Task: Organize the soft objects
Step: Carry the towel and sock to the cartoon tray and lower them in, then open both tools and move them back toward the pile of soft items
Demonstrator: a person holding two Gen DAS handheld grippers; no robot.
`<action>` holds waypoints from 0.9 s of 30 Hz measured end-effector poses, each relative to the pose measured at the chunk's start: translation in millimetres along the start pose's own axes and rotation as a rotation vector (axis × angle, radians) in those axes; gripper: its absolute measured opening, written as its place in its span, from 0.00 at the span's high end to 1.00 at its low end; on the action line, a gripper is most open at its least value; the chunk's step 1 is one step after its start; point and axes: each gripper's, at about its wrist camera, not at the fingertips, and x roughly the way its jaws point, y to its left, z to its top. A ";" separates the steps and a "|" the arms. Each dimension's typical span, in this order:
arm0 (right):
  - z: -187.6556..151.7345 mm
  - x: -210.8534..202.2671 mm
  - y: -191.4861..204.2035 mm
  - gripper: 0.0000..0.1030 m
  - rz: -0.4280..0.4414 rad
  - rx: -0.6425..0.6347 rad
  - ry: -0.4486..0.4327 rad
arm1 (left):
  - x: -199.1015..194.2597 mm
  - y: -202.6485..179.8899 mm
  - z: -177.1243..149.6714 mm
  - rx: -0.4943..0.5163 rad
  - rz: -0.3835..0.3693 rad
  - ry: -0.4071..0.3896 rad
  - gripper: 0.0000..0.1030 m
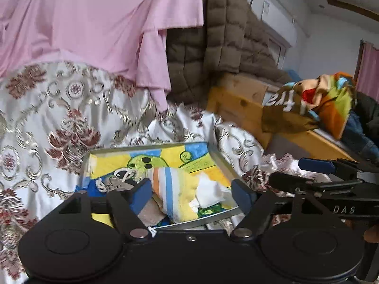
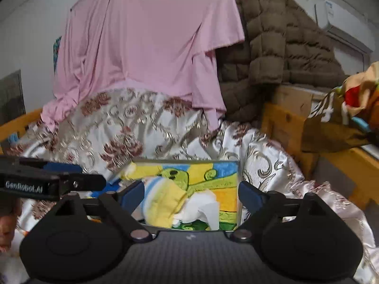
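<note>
A shallow metal tray with a cartoon-print lining rests on the floral bedspread. In it lie a yellow towel with orange and blue stripes, a crumpled white cloth and a grey-brown piece with white cord. My left gripper hangs open above the tray's near side, its blue pads apart and nothing gripped. My right gripper is also open over the tray, empty. Each view shows the other gripper's blue finger at its side.
A pink sheet and a brown quilted jacket hang behind the bed. A wooden bed frame runs along the right, with a colourful printed cloth and dark clothes draped over it. Part of a hand shows at the left wrist view's right edge.
</note>
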 end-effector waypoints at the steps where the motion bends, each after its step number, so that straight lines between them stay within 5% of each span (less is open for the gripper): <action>1: 0.8 -8.4 2.2 0.10 0.002 0.004 -0.010 | -10.9 -2.0 -1.8 -0.003 -0.004 -0.011 0.21; 18: -17.4 -145.3 53.5 0.00 0.015 -0.042 -0.156 | -160.3 -39.5 -47.4 0.045 0.040 -0.151 0.05; 27: -49.9 -187.4 73.1 0.00 0.015 -0.035 -0.154 | -211.5 -57.4 -80.1 0.066 0.057 -0.193 0.01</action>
